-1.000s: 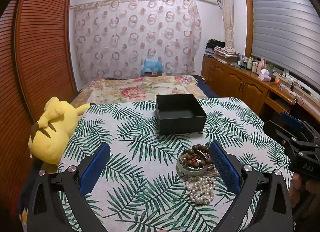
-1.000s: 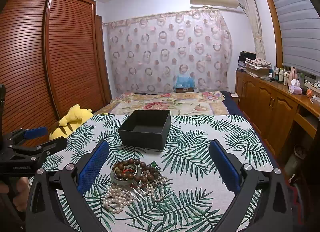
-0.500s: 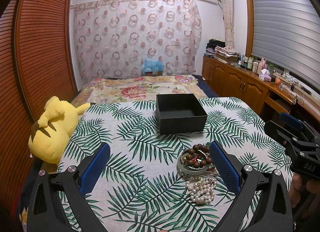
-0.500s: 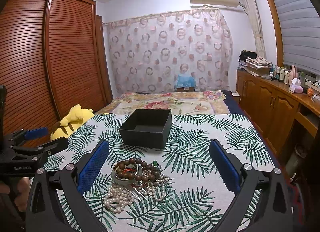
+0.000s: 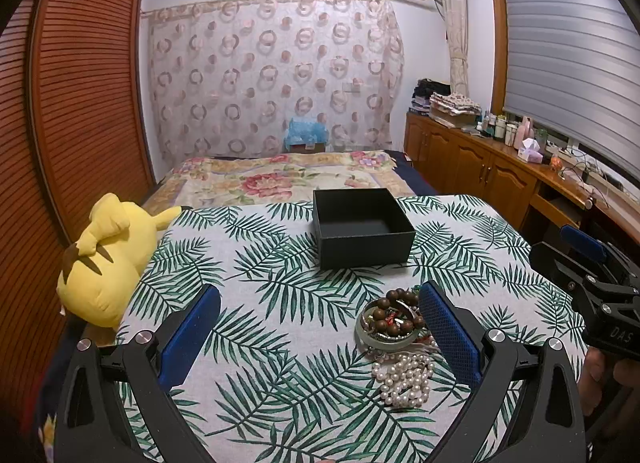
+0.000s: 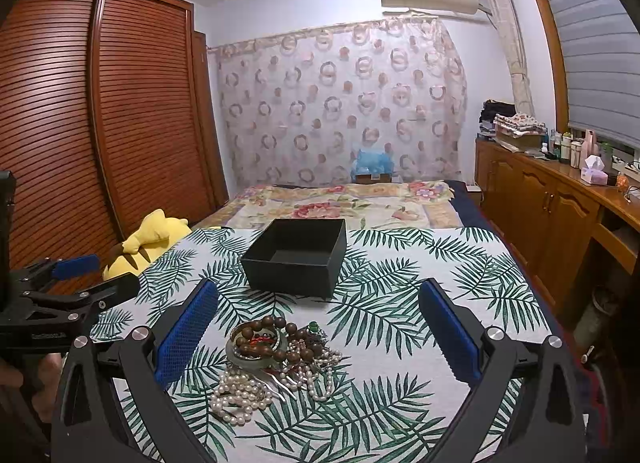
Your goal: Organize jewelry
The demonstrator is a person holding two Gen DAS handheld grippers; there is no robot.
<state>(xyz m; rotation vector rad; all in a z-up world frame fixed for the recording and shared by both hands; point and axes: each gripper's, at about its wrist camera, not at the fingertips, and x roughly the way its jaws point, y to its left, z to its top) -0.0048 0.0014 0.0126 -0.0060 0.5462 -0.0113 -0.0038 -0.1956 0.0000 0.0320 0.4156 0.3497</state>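
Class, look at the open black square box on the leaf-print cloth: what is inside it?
The open black square box shows only bare dark floor and inner walls; no jewelry is visible inside. Its near wall hides the front strip of floor in both views.

A: Where does the left wrist view look from?

B: From low over the near edge of the surface [image 5: 280, 303], facing the curtain [image 5: 272, 79]. The jewelry [image 5: 394, 327] sits near, by its right finger.

A: And the right wrist view?

B: Same direction, set further right; the jewelry [image 6: 276, 359] lies toward its left finger. Both share the box [image 5: 362, 227], bed [image 5: 280, 177] and curtain, and each catches the other tool at its edge.
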